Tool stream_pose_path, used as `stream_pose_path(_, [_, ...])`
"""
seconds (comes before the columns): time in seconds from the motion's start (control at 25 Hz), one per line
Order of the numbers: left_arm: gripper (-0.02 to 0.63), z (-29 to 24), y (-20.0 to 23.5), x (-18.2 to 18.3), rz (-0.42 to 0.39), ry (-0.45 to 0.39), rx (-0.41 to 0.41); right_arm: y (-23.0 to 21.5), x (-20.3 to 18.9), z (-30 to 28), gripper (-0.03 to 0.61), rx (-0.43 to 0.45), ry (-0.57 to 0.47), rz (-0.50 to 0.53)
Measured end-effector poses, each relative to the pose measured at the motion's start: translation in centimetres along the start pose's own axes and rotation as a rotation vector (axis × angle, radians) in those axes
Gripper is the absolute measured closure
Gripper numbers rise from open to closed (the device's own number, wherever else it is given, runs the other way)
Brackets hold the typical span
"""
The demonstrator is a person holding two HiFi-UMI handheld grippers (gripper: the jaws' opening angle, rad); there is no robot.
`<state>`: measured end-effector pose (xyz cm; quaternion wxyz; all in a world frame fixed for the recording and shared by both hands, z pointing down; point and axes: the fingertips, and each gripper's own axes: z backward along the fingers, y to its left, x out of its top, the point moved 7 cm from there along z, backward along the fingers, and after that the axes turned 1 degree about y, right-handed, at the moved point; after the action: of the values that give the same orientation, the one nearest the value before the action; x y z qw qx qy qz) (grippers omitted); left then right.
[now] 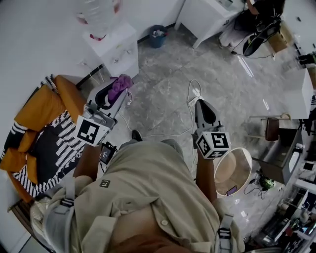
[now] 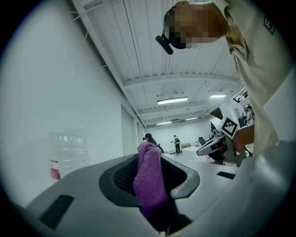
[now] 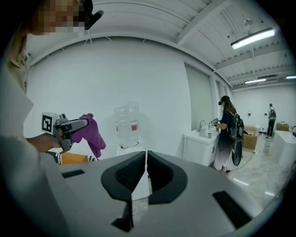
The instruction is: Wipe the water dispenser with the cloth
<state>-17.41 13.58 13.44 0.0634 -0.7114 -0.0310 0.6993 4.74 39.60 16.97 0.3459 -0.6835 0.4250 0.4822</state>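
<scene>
The white water dispenser (image 1: 116,47) with a clear bottle (image 1: 98,15) on top stands against the wall at the far left. It also shows as a dispenser (image 3: 134,152) in the right gripper view, and its bottle (image 2: 67,152) appears in the left gripper view. My left gripper (image 1: 121,88) is shut on a purple cloth (image 1: 120,85), which hangs bunched between its jaws as the cloth (image 2: 150,183). The cloth (image 3: 90,132) is held short of the dispenser. My right gripper (image 1: 204,109) is shut with nothing in it, lower and to the right.
An orange chair with a striped cushion (image 1: 44,133) sits at the left. A blue bin (image 1: 157,36) and a white counter (image 1: 207,15) stand at the back. White cables (image 1: 190,99) lie on the floor, with a round stool (image 1: 236,170) at the right. A person (image 3: 229,132) stands at a sink counter.
</scene>
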Motion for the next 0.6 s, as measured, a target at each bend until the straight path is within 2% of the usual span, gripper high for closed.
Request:
stream_pose_path(0.28, [0.489,-0.4,4.8,-1.4,0.033,0.009,0.127,0.1,3.1,-7.7,0.551,0.099,0.0,0.053])
stream_pose_path(0.4, [0.489,-1.2,7.0,-1.3,0.028,-0.042,0.225,-0.4,4.0,-13.0,0.551,0.182,0.001,0.069])
stream_pose_path(0.52, [0.489,-1.5,9.4,-3.0,0.045,0.03,0.334,-0.8,4.6,-19.4,0.551,0.287,0.017,0.083])
stream_pose_path(0.6, [0.489,-2.0,11.1,-3.9,0.058,0.043,0.422,-0.8,5.5,-23.7,0.551,0.366,0.027,0.104])
